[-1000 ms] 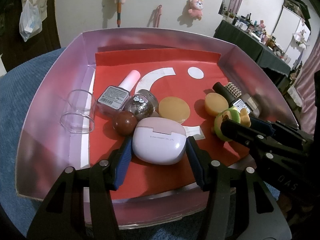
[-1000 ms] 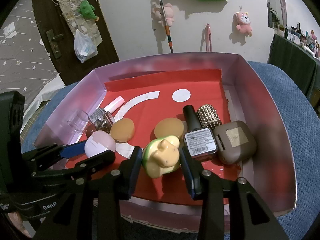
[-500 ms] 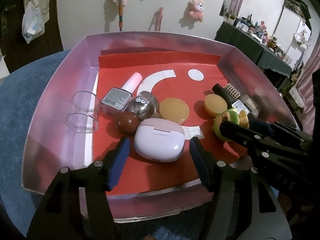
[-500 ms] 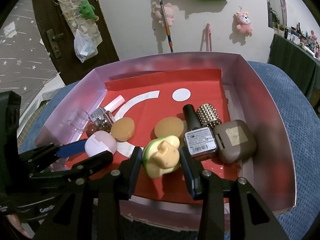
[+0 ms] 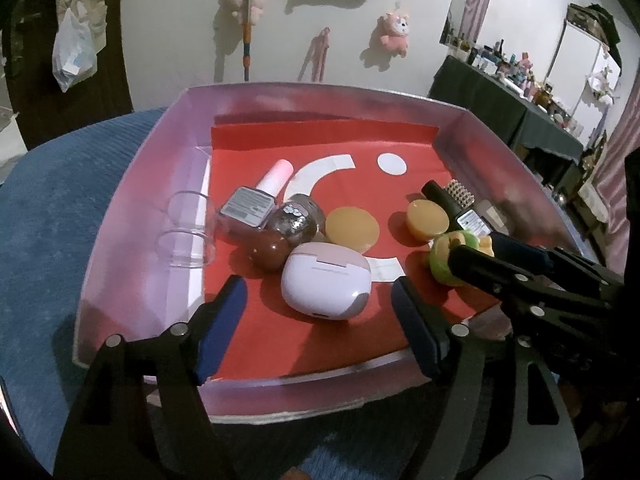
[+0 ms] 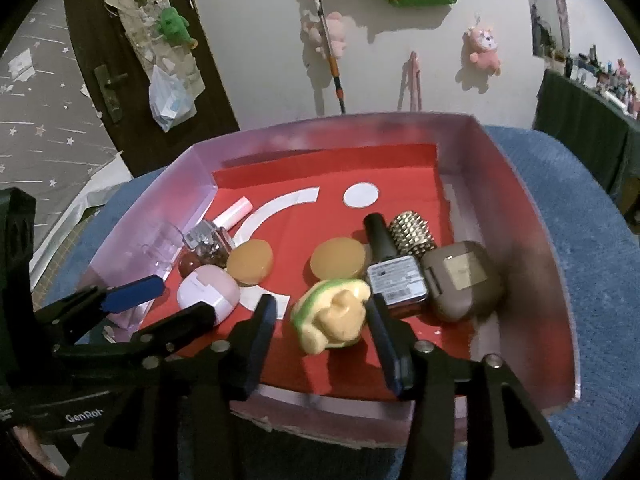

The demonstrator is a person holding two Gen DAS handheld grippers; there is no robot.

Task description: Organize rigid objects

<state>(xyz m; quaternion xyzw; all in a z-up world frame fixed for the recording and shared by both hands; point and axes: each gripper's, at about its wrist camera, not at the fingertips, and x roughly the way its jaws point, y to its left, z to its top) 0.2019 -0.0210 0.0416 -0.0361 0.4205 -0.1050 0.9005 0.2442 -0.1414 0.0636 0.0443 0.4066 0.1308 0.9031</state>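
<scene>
We see a pink box [image 5: 120, 220] filling mid-frame. Our left gripper [image 5: 320, 312], jaws opening, straddles the pale earbud case [image 5: 324, 280] untouched. Our right gripper [image 6: 320, 320], opening, flanks the green-yellow toy [image 6: 332, 312], beside a grey-labelled bottle [image 6: 396, 280].

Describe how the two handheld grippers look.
Both the left gripper and the right gripper are matt black plastic scissor-like frames with silver rivets and blue pads on the fingers. White lettering marks the left gripper's body in the right wrist view. No cables or sleeves show.
</scene>
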